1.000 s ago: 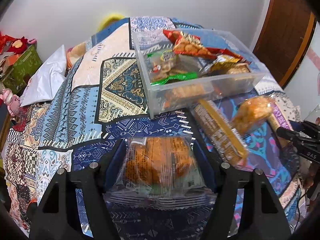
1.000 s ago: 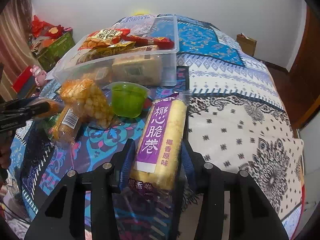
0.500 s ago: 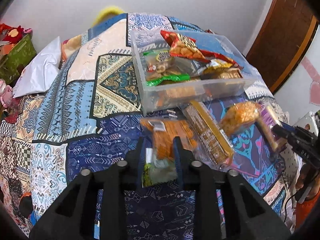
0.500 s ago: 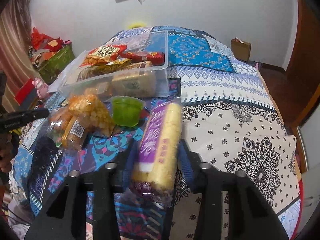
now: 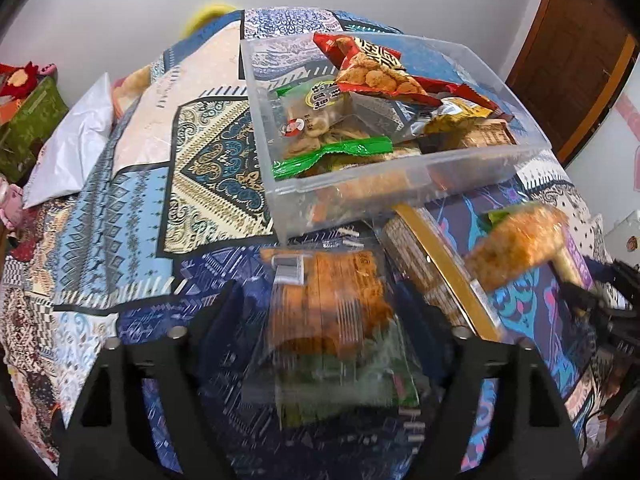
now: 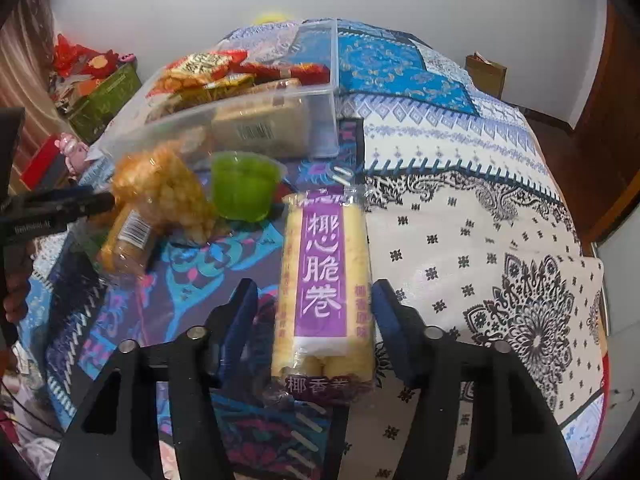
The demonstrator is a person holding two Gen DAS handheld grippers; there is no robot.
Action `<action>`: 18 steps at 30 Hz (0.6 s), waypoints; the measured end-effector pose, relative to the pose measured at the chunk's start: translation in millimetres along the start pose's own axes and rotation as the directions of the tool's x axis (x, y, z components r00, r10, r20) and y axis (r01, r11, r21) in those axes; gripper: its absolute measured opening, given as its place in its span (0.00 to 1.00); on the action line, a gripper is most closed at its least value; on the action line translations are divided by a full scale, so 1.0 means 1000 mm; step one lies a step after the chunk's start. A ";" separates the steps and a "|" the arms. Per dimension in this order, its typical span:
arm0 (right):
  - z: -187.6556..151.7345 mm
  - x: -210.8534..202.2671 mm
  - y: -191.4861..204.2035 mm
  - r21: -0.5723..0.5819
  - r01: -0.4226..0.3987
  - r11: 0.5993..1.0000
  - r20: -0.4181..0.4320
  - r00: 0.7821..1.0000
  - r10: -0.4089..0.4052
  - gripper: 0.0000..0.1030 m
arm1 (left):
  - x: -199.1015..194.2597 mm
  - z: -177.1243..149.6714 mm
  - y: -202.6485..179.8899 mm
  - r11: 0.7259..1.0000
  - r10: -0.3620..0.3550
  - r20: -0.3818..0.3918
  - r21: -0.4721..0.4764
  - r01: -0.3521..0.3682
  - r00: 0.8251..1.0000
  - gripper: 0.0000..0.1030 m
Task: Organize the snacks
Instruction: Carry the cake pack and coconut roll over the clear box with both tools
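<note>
clear bin (image 5: 400,168): 1 | green jelly cup (image 6: 242,190): 1 | purple roll pack (image 6: 324,280): 1

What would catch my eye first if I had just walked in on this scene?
Probably the clear plastic bin heaped with bright snack bags, sitting on a busy patchwork bedspread. Next, the purple-labelled pack of yellow wafer rolls lying between the open fingers of the right gripper, with a green jelly cup just beyond it near the bin. In the left wrist view, a clear bag of orange snacks lies between the left gripper fingers.
</note>
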State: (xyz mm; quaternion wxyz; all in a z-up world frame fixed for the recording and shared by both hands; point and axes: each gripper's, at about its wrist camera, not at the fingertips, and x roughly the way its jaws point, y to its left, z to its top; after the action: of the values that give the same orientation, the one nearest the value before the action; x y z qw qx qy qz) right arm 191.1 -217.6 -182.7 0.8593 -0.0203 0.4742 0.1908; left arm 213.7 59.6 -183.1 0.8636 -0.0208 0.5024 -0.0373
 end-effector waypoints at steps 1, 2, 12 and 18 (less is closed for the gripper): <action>0.000 0.001 0.002 -0.014 0.008 1.000 0.000 1.000 -0.008 0.58 | 0.004 0.001 0.001 1.000 -0.008 -0.009 -0.009 0.008 1.000 0.80; 0.001 0.003 0.004 -0.025 0.016 1.000 0.002 1.000 -0.016 0.59 | 0.008 0.002 0.001 1.000 -0.012 -0.022 -0.011 0.011 1.000 0.80; 0.005 0.010 0.009 -0.064 0.059 0.996 0.032 0.998 -0.057 0.42 | 0.028 -0.007 -0.011 1.000 0.015 -0.023 0.005 -0.015 1.000 0.72; 0.001 -0.002 0.006 -0.032 0.040 0.999 0.057 0.998 -0.038 0.42 | 0.011 -0.016 -0.010 0.998 0.056 0.043 0.030 -0.057 0.998 0.65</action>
State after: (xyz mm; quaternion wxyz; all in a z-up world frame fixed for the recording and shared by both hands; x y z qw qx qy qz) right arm 189.3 -212.5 -179.5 0.8754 -0.0384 0.4460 0.1823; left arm 204.5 48.3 -199.7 0.8749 0.0062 0.4839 -0.0205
